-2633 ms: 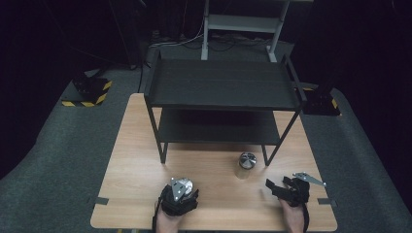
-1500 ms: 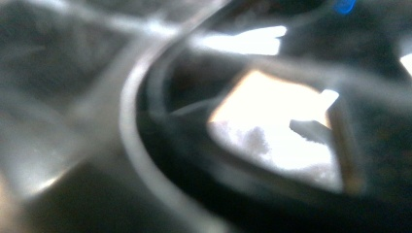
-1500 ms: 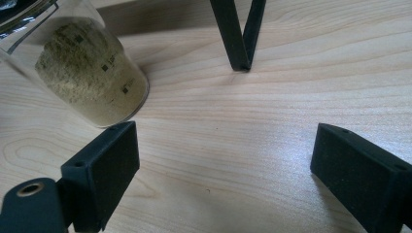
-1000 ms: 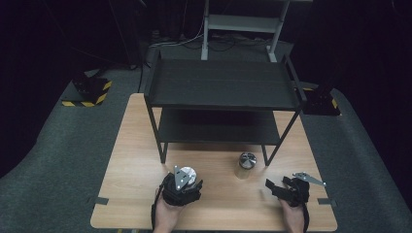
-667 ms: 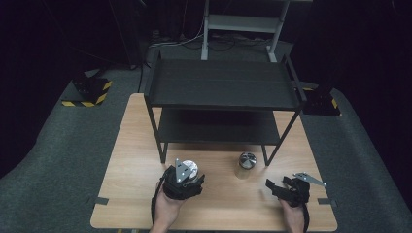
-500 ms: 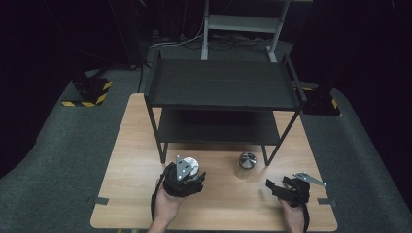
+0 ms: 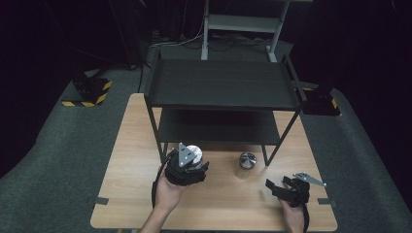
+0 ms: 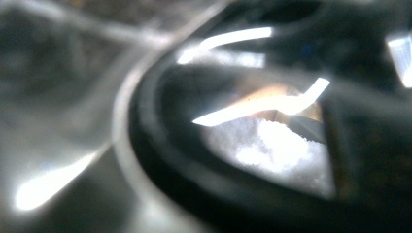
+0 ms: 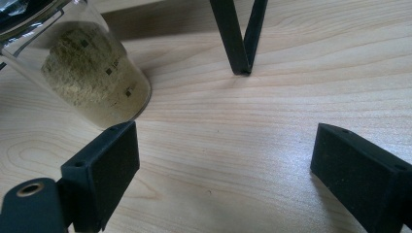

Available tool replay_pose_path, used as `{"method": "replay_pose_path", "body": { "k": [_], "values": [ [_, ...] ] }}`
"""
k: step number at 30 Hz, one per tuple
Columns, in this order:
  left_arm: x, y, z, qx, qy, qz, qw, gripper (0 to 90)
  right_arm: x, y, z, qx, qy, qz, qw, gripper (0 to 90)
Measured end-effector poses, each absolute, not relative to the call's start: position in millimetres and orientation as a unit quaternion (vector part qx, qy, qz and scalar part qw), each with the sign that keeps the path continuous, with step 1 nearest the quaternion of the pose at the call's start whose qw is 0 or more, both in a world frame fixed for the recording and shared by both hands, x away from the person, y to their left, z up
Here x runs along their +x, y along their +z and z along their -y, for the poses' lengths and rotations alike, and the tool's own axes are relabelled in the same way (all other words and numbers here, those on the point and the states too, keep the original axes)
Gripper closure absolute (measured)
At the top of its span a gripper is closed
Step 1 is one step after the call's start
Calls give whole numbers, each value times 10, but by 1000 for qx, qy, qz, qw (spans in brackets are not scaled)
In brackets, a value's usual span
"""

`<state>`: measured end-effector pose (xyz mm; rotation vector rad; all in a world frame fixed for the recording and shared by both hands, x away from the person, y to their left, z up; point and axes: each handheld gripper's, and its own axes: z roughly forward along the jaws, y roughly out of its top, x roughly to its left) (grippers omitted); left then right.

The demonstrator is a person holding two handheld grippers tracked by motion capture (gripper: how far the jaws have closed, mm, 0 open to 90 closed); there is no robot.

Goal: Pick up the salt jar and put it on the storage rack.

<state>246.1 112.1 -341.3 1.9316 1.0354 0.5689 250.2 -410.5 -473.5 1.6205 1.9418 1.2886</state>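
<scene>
Wooden table (image 7: 126,194), black rack (image 7: 223,87) at back. Left gripper (image 7: 187,167) has carried its silver-lidded jar (image 7: 194,154) fwd toward rack's lower shelf, prob. shelving it. Right gripper (image 7: 286,190) spread, idle; second jar (image 7: 247,162) nearby.

The desk (image 9: 272,121) is pale wood with a smooth, faintly satin grain. The shelf rack (image 7: 223,85) is matt black metal. The jar (image 9: 92,73) by it is clear, glossy glass holding a coarse tan powder, under a shiny metal lid (image 7: 247,159). The right tool (image 9: 233,179) has matt black, foam-like pads (image 9: 111,170). The floor (image 7: 58,145) is rough grey carpet.
</scene>
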Motion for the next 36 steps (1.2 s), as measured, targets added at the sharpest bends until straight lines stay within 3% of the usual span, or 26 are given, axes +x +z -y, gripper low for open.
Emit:
{"method": "replay_pose_path", "body": {
  "k": [36],
  "values": [
    [2809, -3045, -1059, 755, 237, -427, 436, 308, 2500, -4743, 4120, 561, 453, -677, 149, 99]
  ]
}}
